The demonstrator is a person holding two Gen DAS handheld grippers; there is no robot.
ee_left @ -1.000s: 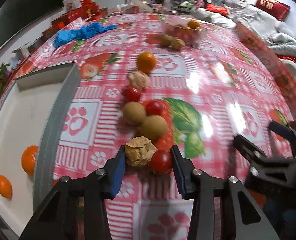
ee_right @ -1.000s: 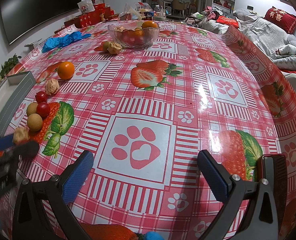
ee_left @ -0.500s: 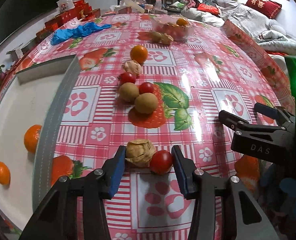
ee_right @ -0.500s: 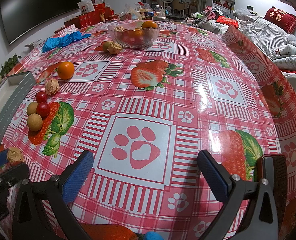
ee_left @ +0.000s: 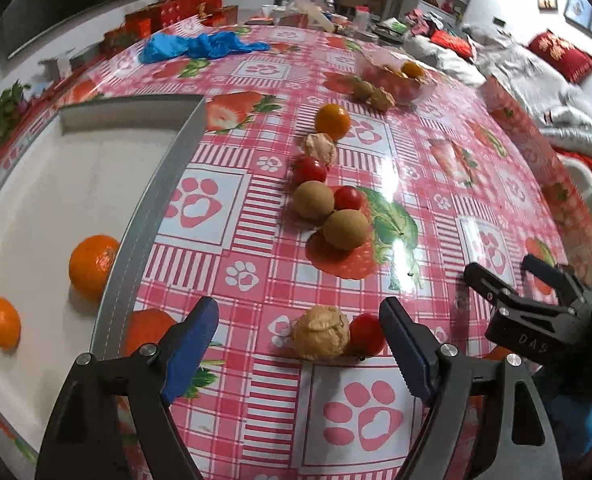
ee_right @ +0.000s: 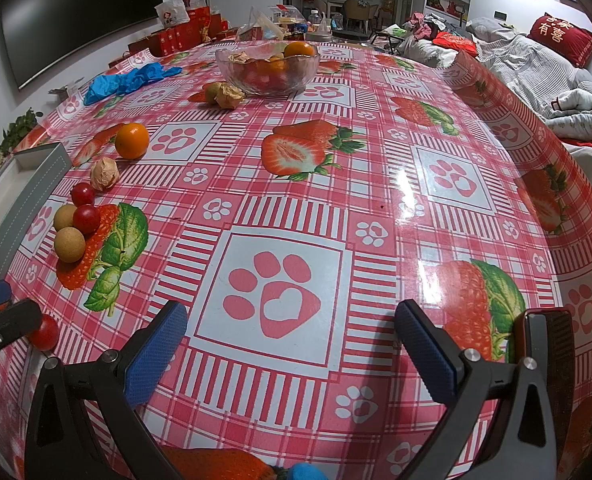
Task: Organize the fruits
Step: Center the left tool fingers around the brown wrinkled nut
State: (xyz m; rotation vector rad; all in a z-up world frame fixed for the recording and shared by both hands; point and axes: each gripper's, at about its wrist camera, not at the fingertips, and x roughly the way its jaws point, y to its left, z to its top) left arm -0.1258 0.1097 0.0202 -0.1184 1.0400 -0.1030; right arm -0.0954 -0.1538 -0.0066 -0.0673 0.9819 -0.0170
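Left wrist view: the left gripper (ee_left: 300,336) is opening, letting go of the husk fruit (ee_left: 322,338) and tomato (ee_left: 366,334), dragged nearer to the tray (ee_left: 135,236).

Between my left gripper's (ee_left: 298,344) opening jaws sit a husked fruit (ee_left: 322,338) and a cherry tomato (ee_left: 366,334), touching each other, with room on both sides. At twelve o'clock a cluster of round fruits (ee_left: 330,210) blocks the straight path. At nine o'clock the tray's grey wall (ee_left: 135,248) stands in the way. My right gripper (ee_right: 291,344) hangs wide over bare tabletop (ee_right: 376,184); the glass bowl (ee_right: 267,67) sits far off at twelve o'clock.
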